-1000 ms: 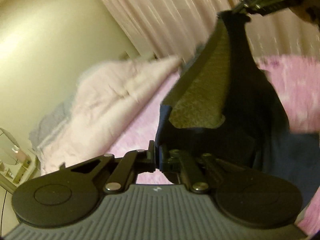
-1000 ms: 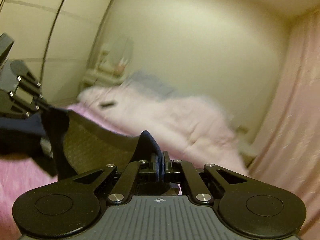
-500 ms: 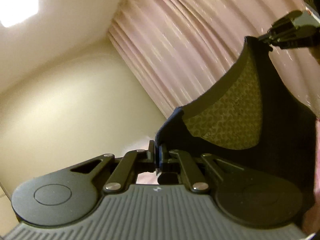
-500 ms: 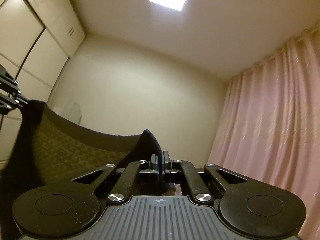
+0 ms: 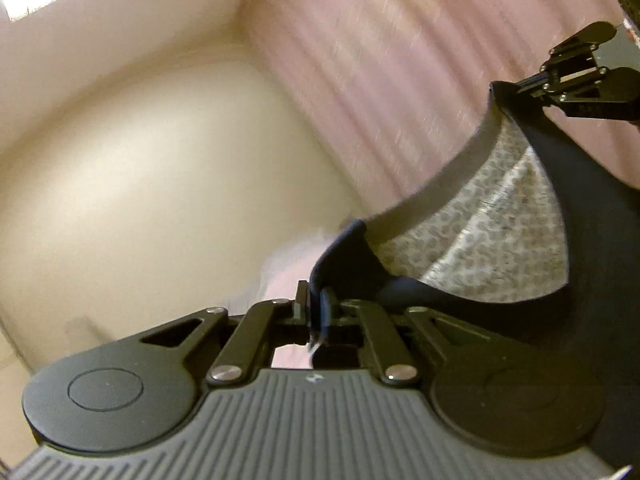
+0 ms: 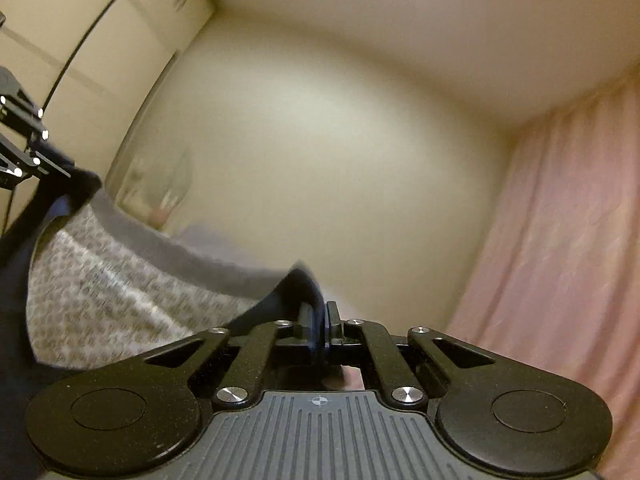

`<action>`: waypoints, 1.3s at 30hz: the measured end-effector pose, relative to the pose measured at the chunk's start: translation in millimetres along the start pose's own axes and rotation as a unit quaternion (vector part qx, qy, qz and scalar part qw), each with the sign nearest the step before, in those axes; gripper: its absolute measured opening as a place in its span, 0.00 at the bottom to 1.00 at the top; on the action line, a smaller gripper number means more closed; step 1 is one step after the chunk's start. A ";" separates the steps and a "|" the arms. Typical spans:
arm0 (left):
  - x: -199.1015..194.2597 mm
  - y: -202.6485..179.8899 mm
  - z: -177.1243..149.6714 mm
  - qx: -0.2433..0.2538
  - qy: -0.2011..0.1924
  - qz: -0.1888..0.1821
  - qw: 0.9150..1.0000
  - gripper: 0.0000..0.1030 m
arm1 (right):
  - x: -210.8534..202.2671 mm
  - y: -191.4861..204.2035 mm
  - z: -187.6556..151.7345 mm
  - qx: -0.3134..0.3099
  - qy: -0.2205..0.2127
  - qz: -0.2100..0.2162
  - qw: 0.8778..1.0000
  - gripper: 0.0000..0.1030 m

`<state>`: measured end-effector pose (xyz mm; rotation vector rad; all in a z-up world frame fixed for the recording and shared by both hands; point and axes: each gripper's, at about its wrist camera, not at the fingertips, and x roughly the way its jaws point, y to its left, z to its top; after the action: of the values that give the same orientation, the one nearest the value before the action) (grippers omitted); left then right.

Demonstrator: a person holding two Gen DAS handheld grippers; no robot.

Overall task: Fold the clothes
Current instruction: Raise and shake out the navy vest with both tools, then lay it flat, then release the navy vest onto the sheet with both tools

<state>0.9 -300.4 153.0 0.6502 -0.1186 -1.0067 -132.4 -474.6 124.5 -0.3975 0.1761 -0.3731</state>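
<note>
A dark navy garment [image 5: 600,280] with a grey patterned lining [image 5: 500,240] hangs stretched in the air between the two grippers. My left gripper [image 5: 320,304] has one corner of it between its jaws, which are opening, with a slim gap beside the cloth. My right gripper [image 6: 322,328] is shut on the opposite corner of the garment [image 6: 100,300]. The left wrist view shows the right gripper [image 5: 520,86] at the upper right, pinching the neckline. In the right wrist view the left gripper [image 6: 60,170] appears at the left edge.
Pink curtains [image 5: 400,80] [image 6: 560,240] hang on one side and a cream wall [image 6: 320,160] lies ahead. Wardrobe doors [image 6: 80,40] stand at the left, with a blurred mirror [image 6: 160,188] beyond them. A sliver of pink bedding [image 5: 288,272] shows low down.
Both grippers rose with the garment, so the views swung from the bed up to walls and ceiling. The left jaws have parted a little around the cloth.
</note>
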 end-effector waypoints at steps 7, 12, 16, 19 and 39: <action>177.0 -99.6 -205.1 -0.170 0.251 0.034 0.952 0.45 | 135.4 54.8 -223.2 0.049 0.197 0.092 0.975 0.58; 102.9 -152.5 -342.3 -0.226 0.386 -0.014 0.894 0.45 | 97.1 61.9 -300.0 0.117 0.308 0.140 0.934 0.76; 8.3 -188.5 -386.4 -0.268 0.449 -0.046 0.851 0.46 | 30.1 54.0 -327.2 0.177 0.388 0.163 0.890 0.76; -61.2 -202.0 -398.7 -0.281 0.474 -0.077 0.831 0.48 | -19.8 43.7 -349.7 0.205 0.434 0.166 0.861 0.76; -169.9 -226.2 -404.1 -0.273 0.424 -0.309 0.807 0.05 | -179.5 62.0 -400.1 0.310 0.516 0.121 0.789 0.57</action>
<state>-106.5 -62.1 -265.4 0.5504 1.2108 -1.1971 -372.8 -489.8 -247.2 0.5330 1.1387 -0.3385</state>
